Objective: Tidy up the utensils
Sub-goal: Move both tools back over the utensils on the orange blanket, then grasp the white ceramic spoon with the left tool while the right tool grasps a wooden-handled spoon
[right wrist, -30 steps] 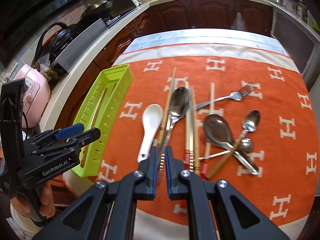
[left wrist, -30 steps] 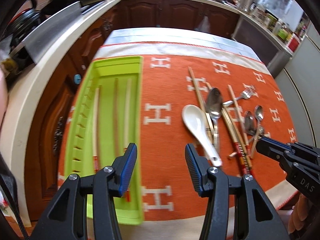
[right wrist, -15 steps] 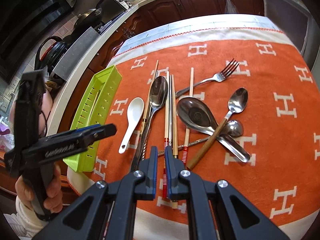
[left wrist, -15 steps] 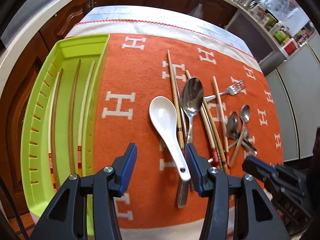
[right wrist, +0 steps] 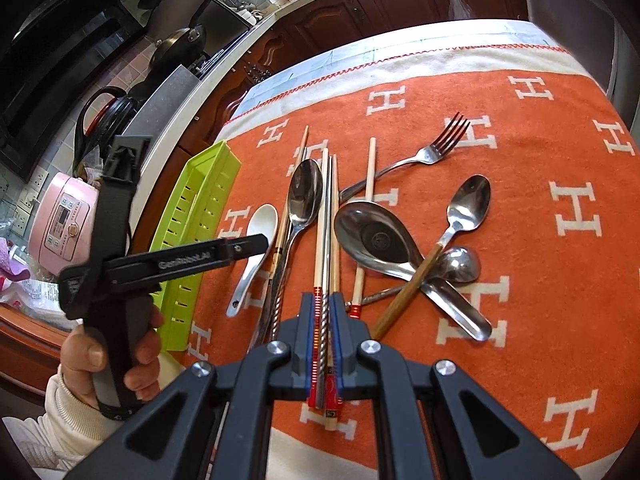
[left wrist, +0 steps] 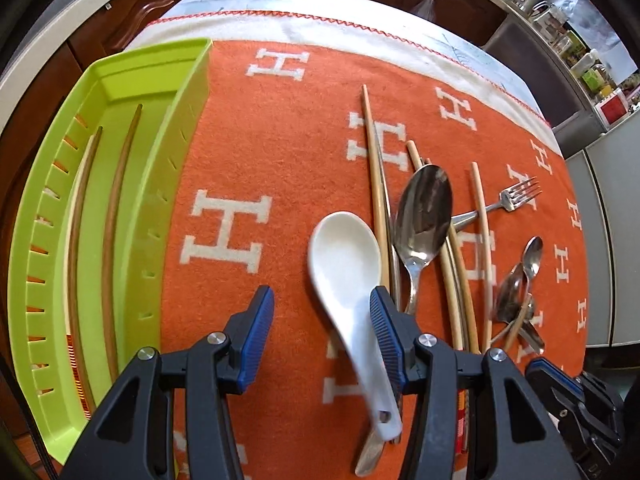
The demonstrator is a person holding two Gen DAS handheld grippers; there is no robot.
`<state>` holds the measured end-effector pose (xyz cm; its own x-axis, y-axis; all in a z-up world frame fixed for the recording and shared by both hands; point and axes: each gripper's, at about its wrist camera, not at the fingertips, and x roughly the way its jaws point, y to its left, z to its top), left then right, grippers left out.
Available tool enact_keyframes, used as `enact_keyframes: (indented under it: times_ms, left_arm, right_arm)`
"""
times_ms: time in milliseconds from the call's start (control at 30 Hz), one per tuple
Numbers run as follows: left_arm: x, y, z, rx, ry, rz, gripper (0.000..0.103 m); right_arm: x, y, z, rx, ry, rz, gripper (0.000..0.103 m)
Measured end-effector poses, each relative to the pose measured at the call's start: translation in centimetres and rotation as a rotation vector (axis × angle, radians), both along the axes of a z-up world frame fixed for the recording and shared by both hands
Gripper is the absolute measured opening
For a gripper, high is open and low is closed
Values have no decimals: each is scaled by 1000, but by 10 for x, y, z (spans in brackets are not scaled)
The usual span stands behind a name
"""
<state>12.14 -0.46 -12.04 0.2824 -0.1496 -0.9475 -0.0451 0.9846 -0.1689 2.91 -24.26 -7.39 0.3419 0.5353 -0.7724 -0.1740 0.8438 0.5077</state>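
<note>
A white ceramic spoon (left wrist: 346, 268) lies on the orange cloth (left wrist: 280, 128); its handle runs under the right finger of my open left gripper (left wrist: 322, 330). The spoon also shows in the right wrist view (right wrist: 256, 236). Beside it lie chopsticks (left wrist: 376, 184), a large steel spoon (left wrist: 424, 216), a fork (left wrist: 508, 200) and small spoons (left wrist: 520, 292). My right gripper (right wrist: 322, 336) hovers low over a pair of red-banded chopsticks (right wrist: 326, 232), its jaws nearly closed with the chopsticks seen in the gap; a grip is not clear. A green tray (left wrist: 52, 240) holds chopsticks (left wrist: 116, 216).
The left gripper shows in the right wrist view (right wrist: 168, 260), held by a hand. A steel ladle spoon (right wrist: 380, 240), a wooden-handled spoon (right wrist: 460, 216) and a fork (right wrist: 436, 148) lie to the right. A kitchen counter (right wrist: 200, 80) with a pink cooker (right wrist: 64, 220) stands at left.
My left gripper has moved forward and down over the white spoon, still open. My right gripper has dropped closer to the red-banded chopsticks, its jaws still nearly closed.
</note>
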Motion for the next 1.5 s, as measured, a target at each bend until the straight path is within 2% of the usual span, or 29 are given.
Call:
enact_keyframes:
  times_ms: [300,400,433,533,633,833,1000,1167,1300,1500]
  left_arm:
    - [-1,-9,-1,46,-38,-11,48]
    - [-6,-19,0,60,-60,-47,25]
    - [-6,-23,0,44,-64,-61,14]
    - [-7,-28,0,40,-80,-57,14]
    - [-8,-24,1,25,-88,-46,10]
    - [-7,-12,-1,-43,-78,-23,6]
    - [-13,-4,2,-52,-69,-27,5]
    - [-21,4,19,-53,-90,-34,5]
    - [-30,10,43,-42,-122,-43,5]
    - [-41,42,83,8,-180,-6,5]
  right_arm:
    - [3,-5,-6,13,12,-5,7]
    - [2,-4,-7,6,13,-9,7]
    - [2,-4,-7,5,14,-9,7]
    - [2,-4,-8,-2,16,-12,7]
    - [1,-5,-7,-9,9,-18,7]
    - [-1,-10,-9,-17,14,-29,7]
    - [-2,-16,-7,-25,9,-50,7]
    - [3,-33,-7,-27,15,-117,8]
    - [8,-49,-11,-16,28,-175,20]
    - [21,-60,-17,15,59,-232,21]
